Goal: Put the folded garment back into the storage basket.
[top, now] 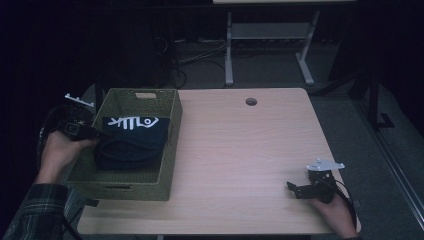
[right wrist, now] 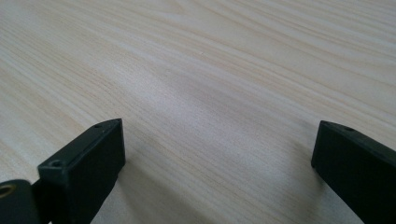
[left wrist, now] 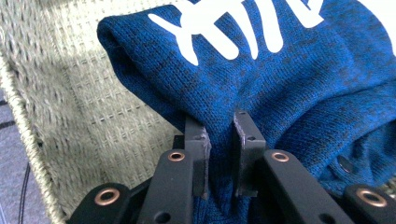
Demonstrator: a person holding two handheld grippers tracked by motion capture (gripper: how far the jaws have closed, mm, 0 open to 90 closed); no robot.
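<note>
Left gripper (left wrist: 219, 135): fingers (left wrist: 195, 140) drawn close, pinching a fold of the dark blue knitted garment with white lettering (left wrist: 280, 79) between the pads. The cloth bulges above and below the grip. The garment lies folded inside the olive-green woven rectangular basket (top: 167, 150), print toward the far end, and takes up most of the basket floor. In the high view the left gripper (top: 97, 134) reaches over the basket's left wall, with the person's hand (top: 60, 152) just outside it. The basket stands on the left part of the light wooden desk (top: 250, 150).

Right gripper (right wrist: 217, 149): fingers (right wrist: 88, 163) spread wide, nothing between them, just bare desk grain. In the high view it (top: 292, 189) sits low at the near right corner, well apart from the basket.
</note>
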